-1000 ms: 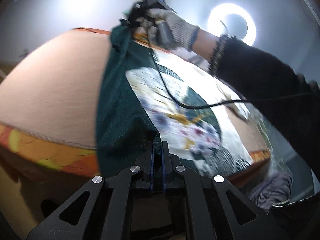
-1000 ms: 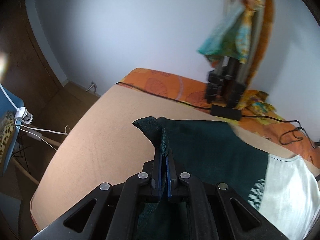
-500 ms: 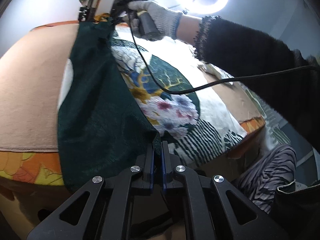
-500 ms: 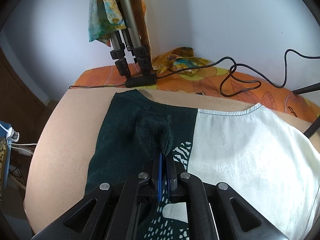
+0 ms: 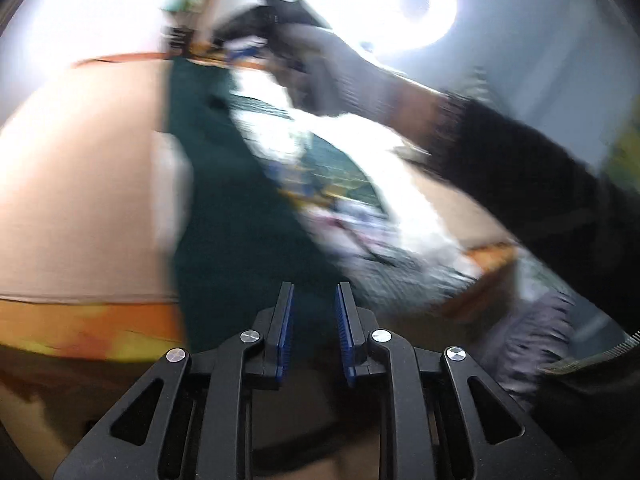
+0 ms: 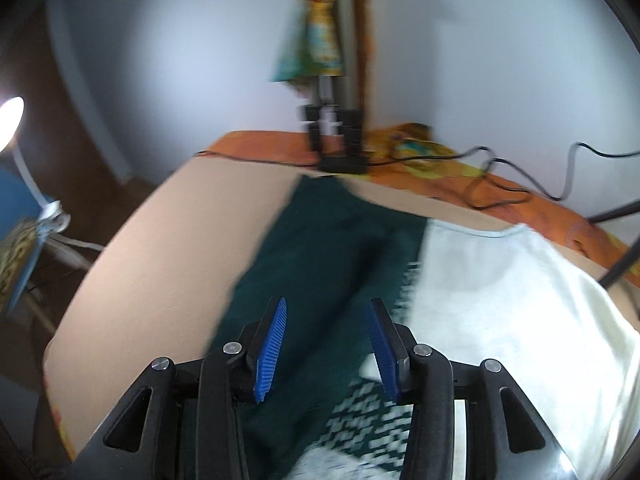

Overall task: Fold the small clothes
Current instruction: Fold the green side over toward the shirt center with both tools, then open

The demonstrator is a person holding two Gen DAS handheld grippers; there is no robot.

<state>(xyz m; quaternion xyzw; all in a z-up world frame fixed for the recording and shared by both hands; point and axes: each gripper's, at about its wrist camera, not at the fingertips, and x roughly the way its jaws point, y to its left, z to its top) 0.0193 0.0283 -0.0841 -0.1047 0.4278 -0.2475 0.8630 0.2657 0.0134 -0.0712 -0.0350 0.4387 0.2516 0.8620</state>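
- Garment [image 6: 332, 248] lies flat on peach tabletop [image 6: 172, 248], straight ahead of and under both sets of fingers; dark green knit-looking panel folded over a cream body w/ green-white pattern.
- In left view the garment [image 5: 240, 208] shows a floral print to the right of the green strip, blurred.
- Left gripper [image 5: 314, 320]: blue ribbed pads apart, nothing between, green cloth just past the tips.
- Right gripper [image 6: 326, 340]: pads spread wide, empty, above the green panel; can't tell if touching.
- Gloved right hand [image 5: 340, 76] grips its tool over the far end of the cloth.
- Beyond fingers: tripod base [image 6: 340, 140] on orange patterned cloth [image 6: 424, 168], black cable [image 6: 520, 184] looping; ring light [image 5: 420, 4].
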